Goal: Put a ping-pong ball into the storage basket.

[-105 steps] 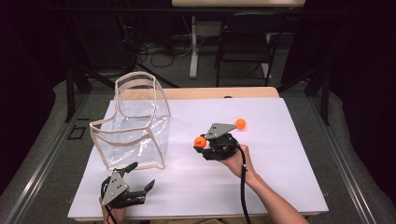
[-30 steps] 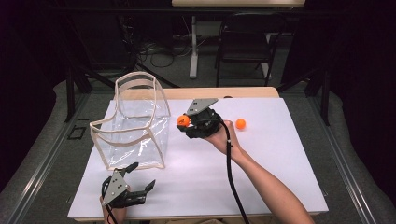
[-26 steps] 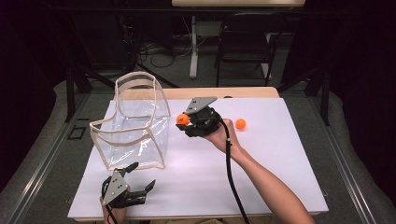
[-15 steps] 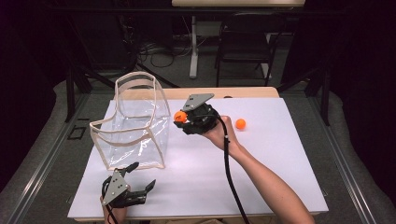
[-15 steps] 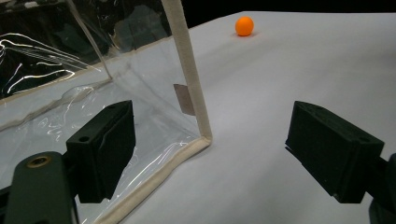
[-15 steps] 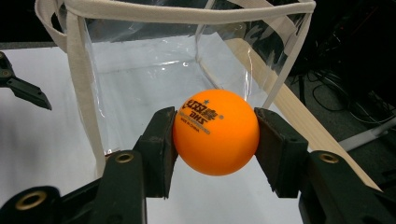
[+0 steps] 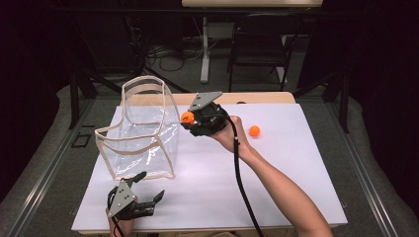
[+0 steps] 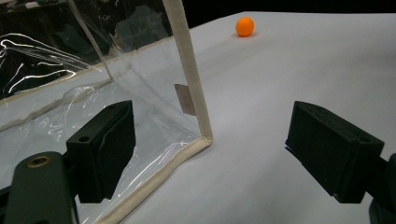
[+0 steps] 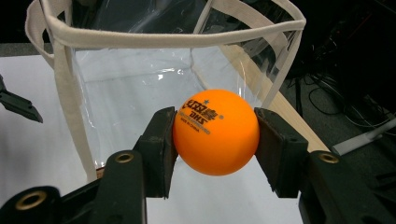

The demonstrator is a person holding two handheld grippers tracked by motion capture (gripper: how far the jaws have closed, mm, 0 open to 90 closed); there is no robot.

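Observation:
My right gripper (image 7: 189, 118) (image 9: 215, 140) is shut on an orange ping-pong ball (image 7: 187, 117) (image 9: 215, 138), held in the air just right of the clear plastic bag's (image 7: 141, 129) (image 9: 154, 88) upper rim. The bag has cream fabric edging and stands open-topped on the white table sheet. A second orange ball (image 7: 254, 131) (image 8: 244, 26) lies on the sheet to the right of my hand. My left gripper (image 7: 143, 195) (image 8: 210, 158) rests near the front left edge of the table, jaws wide open, nothing between them, facing the bag's near corner (image 8: 203, 137).
The white sheet (image 7: 276, 168) covers most of the tabletop. A black cable (image 7: 242, 182) trails from my right gripper along the forearm. A dark chair (image 7: 262, 44) and table legs stand behind the table.
My right gripper has carried the ball leftward and slightly up, from mid-table to the bag's right rim. The left gripper has stayed where it was.

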